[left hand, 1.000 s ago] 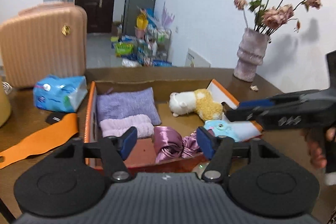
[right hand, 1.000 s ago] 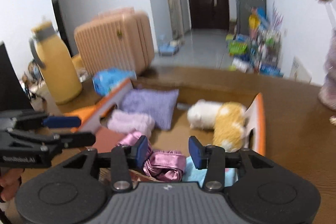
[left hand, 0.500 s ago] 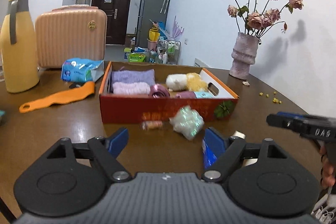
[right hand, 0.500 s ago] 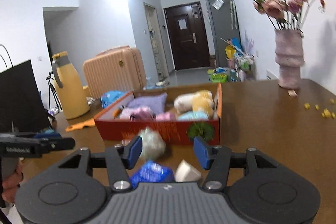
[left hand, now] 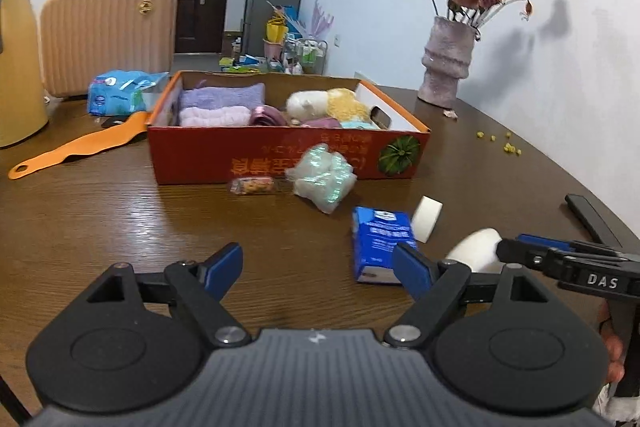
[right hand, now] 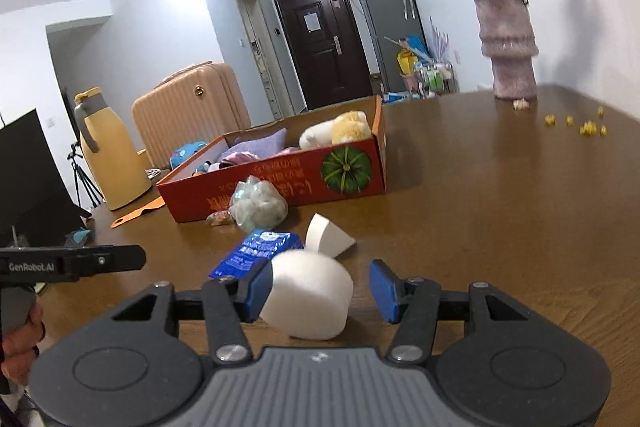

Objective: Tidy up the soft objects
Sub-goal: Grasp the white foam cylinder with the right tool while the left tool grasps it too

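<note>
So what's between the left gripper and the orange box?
In the left wrist view, bare table mostly, then a small snack packet and a bagged bundle against the orange box.

Left claw [left hand: 318,269]: jaws spread wide, nothing between them, pointing slightly down over the surface.
Right claw [right hand: 320,293]: jaws apart, tilted slightly down; its left pad [right hand: 256,287] touches a white block, the right pad stands clear.
Hand [right hand: 18,343]: wrapped round the left claw's handle.

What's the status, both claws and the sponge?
Left claw open, empty. Right claw open around white sponge, right pad clear. Box ahead; blue pack, bag between.
</note>
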A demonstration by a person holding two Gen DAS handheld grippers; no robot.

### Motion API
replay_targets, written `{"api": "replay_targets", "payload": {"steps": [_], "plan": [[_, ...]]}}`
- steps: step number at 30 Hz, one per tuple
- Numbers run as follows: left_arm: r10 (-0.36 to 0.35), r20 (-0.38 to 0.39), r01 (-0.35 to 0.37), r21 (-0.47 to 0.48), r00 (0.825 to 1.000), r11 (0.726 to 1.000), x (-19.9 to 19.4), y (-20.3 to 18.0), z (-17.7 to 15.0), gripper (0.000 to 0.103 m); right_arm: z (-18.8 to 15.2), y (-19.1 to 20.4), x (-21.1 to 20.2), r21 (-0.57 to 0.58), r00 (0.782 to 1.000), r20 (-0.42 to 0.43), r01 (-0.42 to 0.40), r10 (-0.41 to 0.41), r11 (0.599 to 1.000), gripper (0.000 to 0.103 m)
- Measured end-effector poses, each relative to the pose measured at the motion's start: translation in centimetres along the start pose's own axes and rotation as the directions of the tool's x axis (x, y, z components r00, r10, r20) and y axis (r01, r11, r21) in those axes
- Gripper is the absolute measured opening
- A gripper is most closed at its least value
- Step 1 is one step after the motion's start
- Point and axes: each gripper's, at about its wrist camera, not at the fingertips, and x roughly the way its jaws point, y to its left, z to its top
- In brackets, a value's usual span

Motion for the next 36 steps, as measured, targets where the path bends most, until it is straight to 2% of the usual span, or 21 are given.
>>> {"api": "replay_targets", "payload": {"steps": [1,2,3,6,9,12,15,17,18,19,20,22,23,27,30,34,36], "plan": [[-0.009,-0.010,0.009,0.004,1.000,1.000,0.4,-0.5,-0.1,0.084,-0.2,-0.1,0.2,0.009,1.000,0.003,-0.009,0.009,1.000,0.053],[-0.014,-0.021,0.014,0.011,1.000,1.000,0.7,-1.0,-0.1,0.084,-0.2,-0.2,0.3,0.015,1.000,0.006,-0.017,0.017,1.000,0.050],[-0.018,-0.025,0.019,0.025,1.000,1.000,1.0,-1.6,-0.3,0.084,-0.3,-0.3,0.4,0.018,1.000,0.010,-0.026,0.026,1.000,0.041],[-0.062,-0.033,0.064,0.058,0.998,0.996,1.3,-3.3,-1.0,0.084,-0.3,-0.5,0.8,0.026,0.998,0.021,-0.057,0.057,0.998,0.033],[-0.104,-0.044,0.107,0.069,0.994,0.992,1.9,-4.6,-1.5,0.084,0.0,-1.4,1.5,0.092,0.996,0.020,-0.089,0.087,0.992,0.029],[-0.100,-0.054,0.104,0.080,0.994,0.991,2.4,-5.1,-1.8,0.080,0.7,-2.3,2.3,0.170,0.989,-0.006,-0.143,0.146,0.975,0.026],[-0.135,-0.043,0.138,0.077,0.990,0.987,1.7,-4.8,-1.9,0.080,0.9,-2.7,2.2,0.268,0.964,-0.047,-0.240,0.261,0.933,0.026],[-0.188,-0.045,0.190,0.062,0.981,0.980,1.0,-4.3,-2.0,0.080,0.6,-2.5,2.5,0.351,0.934,-0.086,-0.298,0.347,0.888,0.027],[-0.214,-0.048,0.216,0.047,0.976,0.975,0.7,-4.0,-2.2,0.078,0.3,-2.1,2.8,0.368,0.921,-0.105,-0.315,0.376,0.875,0.027],[-0.230,-0.063,0.233,0.039,0.971,0.972,0.6,-3.7,-2.4,0.070,0.0,-1.4,3.2,0.376,0.912,-0.129,-0.317,0.388,0.871,0.027],[-0.232,-0.067,0.235,0.035,0.970,0.971,0.6,-3.6,-2.6,0.060,-0.2,-0.9,3.6,0.376,0.912,-0.141,-0.311,0.386,0.873,0.030],[-0.212,-0.083,0.214,0.012,0.974,0.977,1.1,-2.8,-3.0,0.045,-0.4,0.1,4.7,0.360,0.914,-0.151,-0.303,0.376,0.882,0.032],[-0.193,-0.093,0.194,-0.006,0.977,0.981,1.5,-2.2,-3.0,0.043,-0.3,0.4,5.0,0.352,0.919,-0.147,-0.298,0.367,0.887,0.034],[-0.160,-0.080,0.149,-0.130,0.984,0.980,1.9,1.3,-2.7,0.046,0.7,1.7,5.6,0.248,0.951,-0.135,-0.239,0.278,0.939,0.039],[-0.113,-0.068,0.102,-0.153,0.991,0.983,1.8,2.8,-2.4,0.047,1.1,2.2,5.6,0.182,0.958,-0.146,-0.219,0.246,0.959,0.040],[-0.223,-0.052,0.210,-0.187,0.973,0.960,1.9,3.1,-2.2,0.049,0.8,2.4,5.4,0.151,0.953,-0.175,-0.221,0.246,0.964,0.039],[-0.248,-0.057,0.232,-0.202,0.967,0.951,2.4,2.6,-2.2,0.049,0.3,2.7,5.4,0.153,0.951,-0.186,-0.221,0.248,0.963,0.039]]}}
